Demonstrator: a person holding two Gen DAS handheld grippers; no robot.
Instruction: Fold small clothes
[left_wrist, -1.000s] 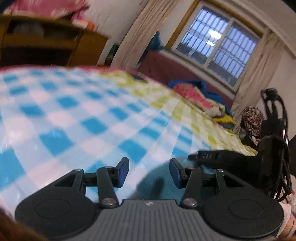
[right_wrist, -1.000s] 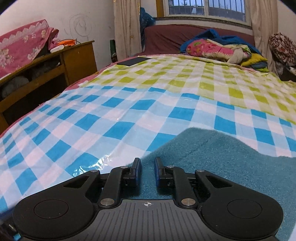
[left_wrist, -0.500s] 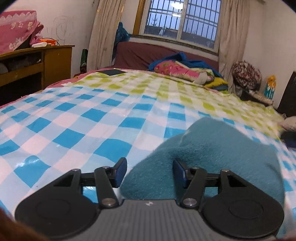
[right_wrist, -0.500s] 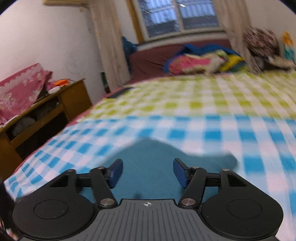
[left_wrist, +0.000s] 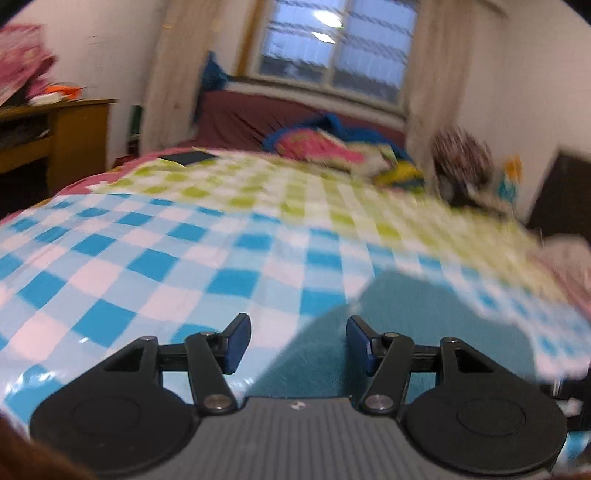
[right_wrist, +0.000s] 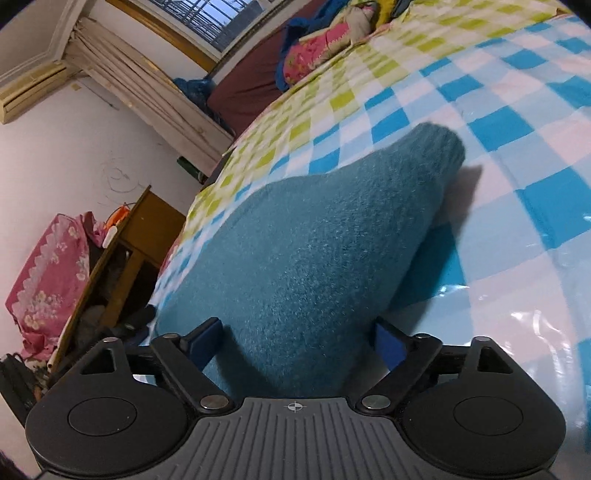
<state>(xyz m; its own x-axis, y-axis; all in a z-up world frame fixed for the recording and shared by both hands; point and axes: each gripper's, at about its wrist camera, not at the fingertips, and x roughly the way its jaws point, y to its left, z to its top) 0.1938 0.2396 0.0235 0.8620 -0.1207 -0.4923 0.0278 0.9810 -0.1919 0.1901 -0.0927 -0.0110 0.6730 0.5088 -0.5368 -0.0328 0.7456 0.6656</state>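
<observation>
A teal knitted garment (right_wrist: 314, 251) lies on the checked plastic cover of the bed (right_wrist: 517, 122). In the right wrist view it fills the middle, with a ribbed cuff end (right_wrist: 439, 147) pointing away. My right gripper (right_wrist: 297, 343) is open, tilted, and its jaws straddle the near part of the garment. In the left wrist view the garment (left_wrist: 417, 325) lies ahead and to the right. My left gripper (left_wrist: 297, 343) is open and empty just above the garment's near left edge.
A wooden cabinet (left_wrist: 62, 136) with pink bedding on top stands at the left. A pile of colourful clothes (left_wrist: 332, 147) lies at the far end of the bed (left_wrist: 147, 258) under the window. A dark flat object (left_wrist: 186, 157) rests at the far left corner.
My right gripper opened from shut, then rolled sideways and moved close over the garment. My left gripper stayed open and shifted left, so the garment now sits more to its right.
</observation>
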